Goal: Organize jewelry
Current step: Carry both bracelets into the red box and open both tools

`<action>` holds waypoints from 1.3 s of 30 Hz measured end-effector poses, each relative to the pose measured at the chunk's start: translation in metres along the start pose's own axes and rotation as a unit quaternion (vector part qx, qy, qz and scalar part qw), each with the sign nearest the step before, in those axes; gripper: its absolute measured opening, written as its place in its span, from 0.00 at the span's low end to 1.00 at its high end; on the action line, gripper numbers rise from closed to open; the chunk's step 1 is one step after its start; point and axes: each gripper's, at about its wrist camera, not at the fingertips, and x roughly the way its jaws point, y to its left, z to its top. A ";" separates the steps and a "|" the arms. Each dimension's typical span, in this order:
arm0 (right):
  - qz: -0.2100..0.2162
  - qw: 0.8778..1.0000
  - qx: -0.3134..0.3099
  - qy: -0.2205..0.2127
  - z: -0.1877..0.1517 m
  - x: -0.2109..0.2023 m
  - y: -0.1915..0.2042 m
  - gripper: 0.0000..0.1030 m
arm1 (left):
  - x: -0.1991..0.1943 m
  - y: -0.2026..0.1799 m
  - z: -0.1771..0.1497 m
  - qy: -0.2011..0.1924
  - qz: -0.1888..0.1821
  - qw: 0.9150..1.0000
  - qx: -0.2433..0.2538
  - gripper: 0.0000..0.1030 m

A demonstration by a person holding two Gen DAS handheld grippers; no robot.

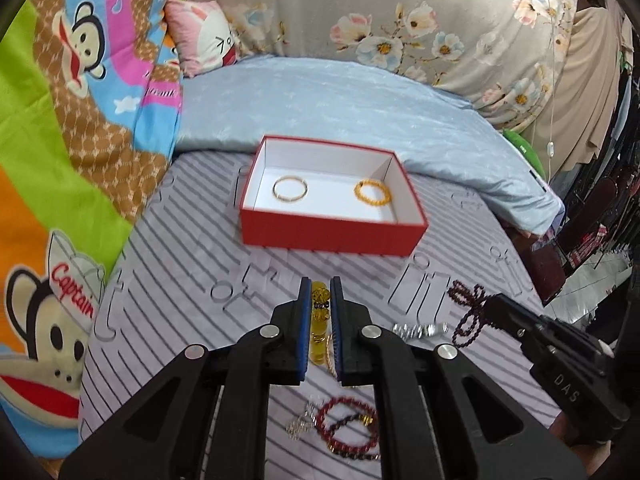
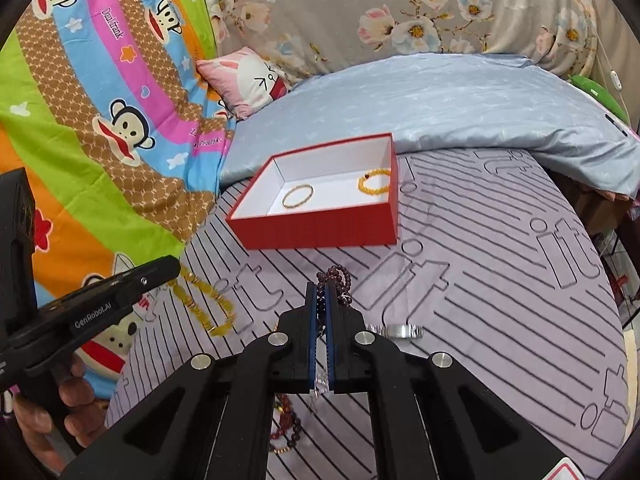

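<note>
Gripping jewelry clear of the bed (image 1: 180,280): left gripper (image 1: 320,292) fingers pinch an amber bead bracelet (image 1: 319,320); right gripper (image 2: 321,300) fingers clench a garnet bead strand (image 2: 338,280). Both face the open red box (image 1: 332,236), which already holds two bracelets, presumably the destination.

We look along the left gripper (image 1: 320,300); its blue-padded jaws are closed on a yellow bead bracelet (image 1: 319,320), held clear of the striped sheet (image 1: 180,272). Beyond it sits a red box (image 1: 332,236) with a white interior, holding a thin gold bangle (image 1: 291,189) on the left and an orange bead bracelet (image 1: 373,193) on the right, well apart. At near right the right gripper (image 1: 490,304) pinches a dark purple bead strand (image 1: 466,312). A silver bracelet (image 1: 420,330) lies beside it. Nearest us lies a dark red bead bracelet (image 1: 350,428).
</note>
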 end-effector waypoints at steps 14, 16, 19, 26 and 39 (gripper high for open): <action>-0.008 1.000 -0.006 -0.021 0.093 0.065 -0.007 0.03 | 0.054 0.000 0.094 -0.035 0.010 0.999 0.007 0.08; -0.010 1.000 -0.004 -0.016 0.101 0.081 -0.010 0.03 | 0.067 0.002 0.101 -0.030 0.012 0.999 0.006 0.08; -0.015 1.000 -0.006 -0.007 0.108 0.100 -0.012 0.03 | 0.088 0.005 0.109 -0.023 0.015 1.000 0.008 0.08; -0.021 1.000 0.002 0.020 0.108 0.137 -0.020 0.03 | 0.126 0.009 0.110 -0.002 0.025 1.000 0.010 0.08; -0.038 0.999 -0.008 0.013 0.105 0.144 -0.018 0.28 | 0.148 0.017 0.108 0.008 0.062 0.998 0.000 0.49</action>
